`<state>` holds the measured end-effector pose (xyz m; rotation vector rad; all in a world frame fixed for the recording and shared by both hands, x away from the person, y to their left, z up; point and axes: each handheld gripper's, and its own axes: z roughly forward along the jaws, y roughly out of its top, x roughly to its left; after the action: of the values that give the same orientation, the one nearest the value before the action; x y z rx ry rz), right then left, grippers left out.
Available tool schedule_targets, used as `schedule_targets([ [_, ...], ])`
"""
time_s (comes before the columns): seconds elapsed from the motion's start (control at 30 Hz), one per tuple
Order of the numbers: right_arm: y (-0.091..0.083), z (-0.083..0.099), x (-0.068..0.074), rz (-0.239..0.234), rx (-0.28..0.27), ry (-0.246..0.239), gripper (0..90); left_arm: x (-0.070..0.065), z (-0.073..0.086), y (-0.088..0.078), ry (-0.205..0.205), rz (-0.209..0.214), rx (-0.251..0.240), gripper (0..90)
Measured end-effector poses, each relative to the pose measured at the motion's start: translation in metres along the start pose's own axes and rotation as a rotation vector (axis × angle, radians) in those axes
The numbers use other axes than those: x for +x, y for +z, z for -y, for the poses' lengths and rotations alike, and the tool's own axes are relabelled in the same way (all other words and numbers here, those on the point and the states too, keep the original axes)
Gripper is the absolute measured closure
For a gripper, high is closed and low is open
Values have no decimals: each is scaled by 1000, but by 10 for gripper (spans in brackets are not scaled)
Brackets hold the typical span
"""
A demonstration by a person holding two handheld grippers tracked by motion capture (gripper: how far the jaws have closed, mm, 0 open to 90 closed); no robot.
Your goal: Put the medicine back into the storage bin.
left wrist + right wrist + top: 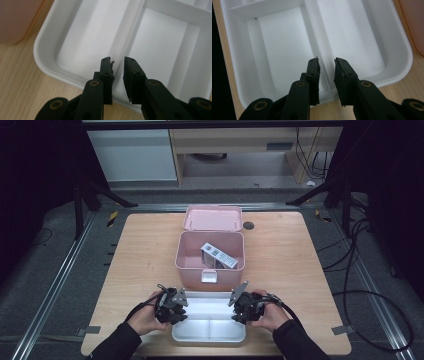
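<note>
**White tray (208,332): light, stiff, slick, best taken by its walls at both ends**

The white tray lies flat on the wooden table (300,285) at the near edge, just in front of the open pink box (192,265), which has a small carton (217,256) leaning inside it. I have one claw at each short end of the tray.

In the left gripper view, the left gripper (117,60) straddles the end of the long partition wall where it meets the rim. The wall sits between the jaws, but I see a gap on at least one side, so I read that claw as not yet clamped. The right gripper (326,60) stands the same way at the opposite end: partition between the jaws, daylight beside it, released.

I judge the tray to be thin moulded plastic. All its compartments look empty, so it should weigh very little. It should be stiff enough to lift by its ends, though a one-sided lift would likely twist it. The glossy surface looks slippery, so the pads will need a firm, square bite.

The upright partition and rim are the only parts thin enough to pinch. I would bite low on the wall, level at both ends, and raise both hands together so it cannot tip or slide out.
</note>
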<state>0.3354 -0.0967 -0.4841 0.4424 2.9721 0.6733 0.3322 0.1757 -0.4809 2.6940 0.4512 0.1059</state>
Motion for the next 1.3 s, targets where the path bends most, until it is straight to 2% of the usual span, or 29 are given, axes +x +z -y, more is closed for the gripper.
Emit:
schedule_targets([
  [0.27, 8, -5, 0, -7, 56, -13, 815, 2, -2, 2, 17, 21, 20, 800],
  [0.43, 9, -7, -2, -15, 80, -15, 821, 4, -4, 4, 39, 38, 42, 813],
  [0.6, 8, -8, -5, -40, 93, -13, 832, 5, -8, 4, 90, 42, 65, 828],
  [0.73, 5, -9, -5, -43, 97, -30, 834, 4, -11, 0, 112, 72, 73, 849],
  [0.87, -6, -10, -3, -48, 92, -33, 834, -1, -17, -10, 136, 79, 79, 858],
  [1.0, -22, -13, 2, -63, 77, -45, 838, -8, -24, -30, 159, 89, 80, 866],
  [1.13, -45, -17, 8, -70, 55, -47, 840, -13, -32, -53, 176, 84, 65, 868],
  [1.3, -77, -25, 8, -69, 7, -50, 841, -13, -42, -79, 188, 81, 49, 870],
])
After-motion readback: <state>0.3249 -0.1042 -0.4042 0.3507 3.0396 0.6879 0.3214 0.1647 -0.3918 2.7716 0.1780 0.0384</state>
